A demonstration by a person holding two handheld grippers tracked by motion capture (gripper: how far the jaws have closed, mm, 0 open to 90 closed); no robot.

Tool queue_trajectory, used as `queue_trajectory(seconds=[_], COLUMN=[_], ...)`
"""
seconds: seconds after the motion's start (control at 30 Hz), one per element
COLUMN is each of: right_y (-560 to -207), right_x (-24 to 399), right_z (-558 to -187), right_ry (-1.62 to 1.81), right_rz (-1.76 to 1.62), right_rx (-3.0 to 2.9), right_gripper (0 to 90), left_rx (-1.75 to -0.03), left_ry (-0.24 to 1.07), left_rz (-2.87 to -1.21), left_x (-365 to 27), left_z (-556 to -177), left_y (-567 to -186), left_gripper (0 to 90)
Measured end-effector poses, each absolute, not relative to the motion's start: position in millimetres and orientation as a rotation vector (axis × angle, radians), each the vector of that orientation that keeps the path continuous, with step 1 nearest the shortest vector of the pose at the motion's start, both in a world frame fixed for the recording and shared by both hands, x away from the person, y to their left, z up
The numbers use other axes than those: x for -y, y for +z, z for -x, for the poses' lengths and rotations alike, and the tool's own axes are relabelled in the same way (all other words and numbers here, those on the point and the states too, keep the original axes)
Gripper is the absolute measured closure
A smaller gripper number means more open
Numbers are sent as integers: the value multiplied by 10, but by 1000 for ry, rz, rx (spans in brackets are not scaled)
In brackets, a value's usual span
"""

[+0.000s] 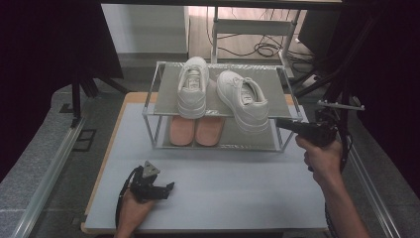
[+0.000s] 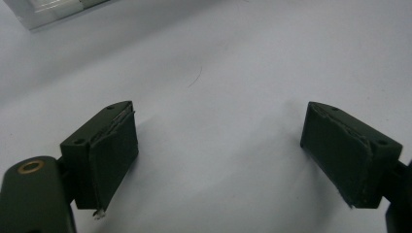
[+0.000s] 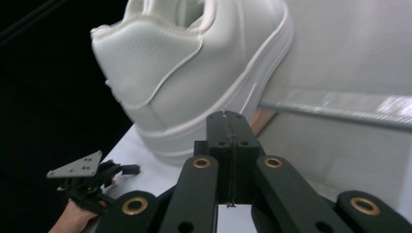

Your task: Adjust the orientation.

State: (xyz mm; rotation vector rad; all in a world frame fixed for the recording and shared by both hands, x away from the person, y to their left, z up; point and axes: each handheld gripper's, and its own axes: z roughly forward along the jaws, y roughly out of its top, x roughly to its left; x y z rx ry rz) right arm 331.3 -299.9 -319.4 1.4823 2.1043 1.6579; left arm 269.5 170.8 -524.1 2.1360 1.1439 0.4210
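Two white sneakers stand on the top shelf of a metal rack (image 1: 157, 112). The left sneaker (image 1: 193, 87) sits straight; the right sneaker (image 1: 243, 99) is angled, its heel over the shelf's front edge. My right gripper (image 1: 280, 122) is level with that shelf, just right of the heel, and points at it. In the right gripper view its jaws (image 3: 228, 121) are shut with nothing between them, and the sneaker's heel (image 3: 184, 73) looms close ahead. My left gripper (image 1: 170, 188) rests on the table near the front left, open (image 2: 218, 155) over bare tabletop.
A pair of pink slippers (image 1: 196, 130) lies on the rack's lower shelf. The grey tabletop (image 1: 237, 188) stretches in front of the rack. The shelf's metal front rail (image 3: 340, 104) runs beside the heel. Dark frames and cables surround the table.
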Motion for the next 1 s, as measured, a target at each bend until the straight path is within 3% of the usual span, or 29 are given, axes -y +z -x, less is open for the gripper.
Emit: queue_trajectory(seconds=[1.0], right_y=[-3377], right_x=[2495], right_z=[-3515], right_ry=[1695], right_rz=[-1412], right_rx=[-2114], right_gripper=[900], left_rx=[-1145], left_ry=[422], left_rz=[-2131], left_x=[-1707], left_z=[-2697], left_y=[-5244], left_gripper=[134])
